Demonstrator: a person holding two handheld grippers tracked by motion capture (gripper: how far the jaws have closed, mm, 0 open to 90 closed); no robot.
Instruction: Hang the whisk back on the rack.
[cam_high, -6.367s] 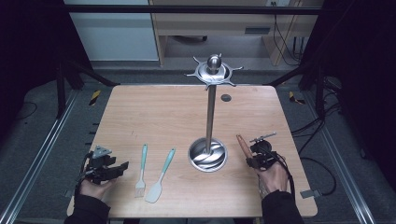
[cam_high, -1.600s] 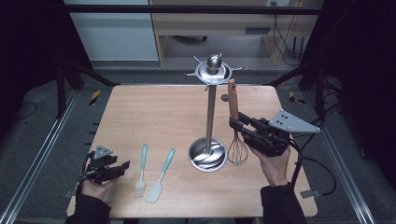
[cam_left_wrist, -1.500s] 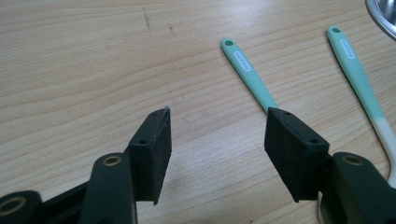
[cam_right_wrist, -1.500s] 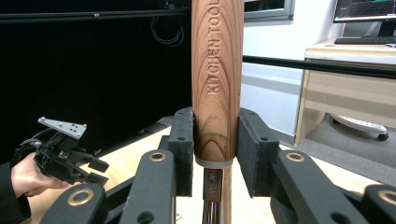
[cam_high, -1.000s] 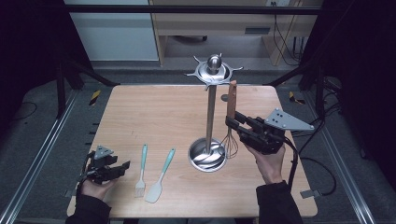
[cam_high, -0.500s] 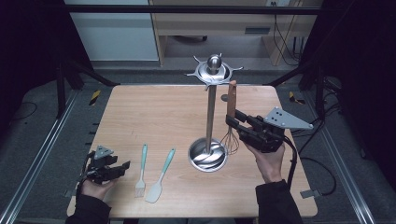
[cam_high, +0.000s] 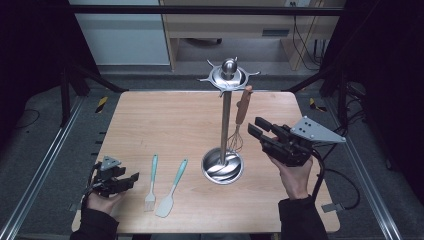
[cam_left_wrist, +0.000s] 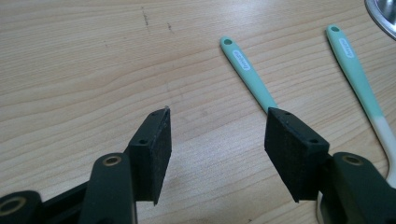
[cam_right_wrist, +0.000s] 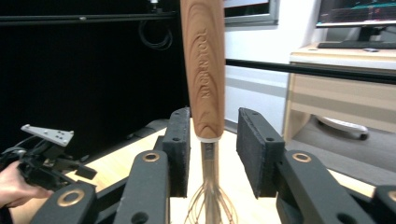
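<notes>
You have the whisk (cam_high: 240, 114) hanging from the rack (cam_high: 227, 80) at upper centre of the high view, wooden handle up, wire head just above the stand's round base (cam_high: 222, 167). Your right gripper (cam_high: 256, 128) sits right of it, jaws spread, and in the right gripper view the pads flank the handle without pressing it. Judging by that, the hanging step is at release, so your next move is to draw the gripper clear toward the right edge, where the table (cam_high: 160, 120) is bare. Your left gripper (cam_high: 131, 178) rests at lower left, jaws spread on nothing, beside the brush (cam_high: 151, 182) and spatula (cam_high: 171, 189)
</notes>
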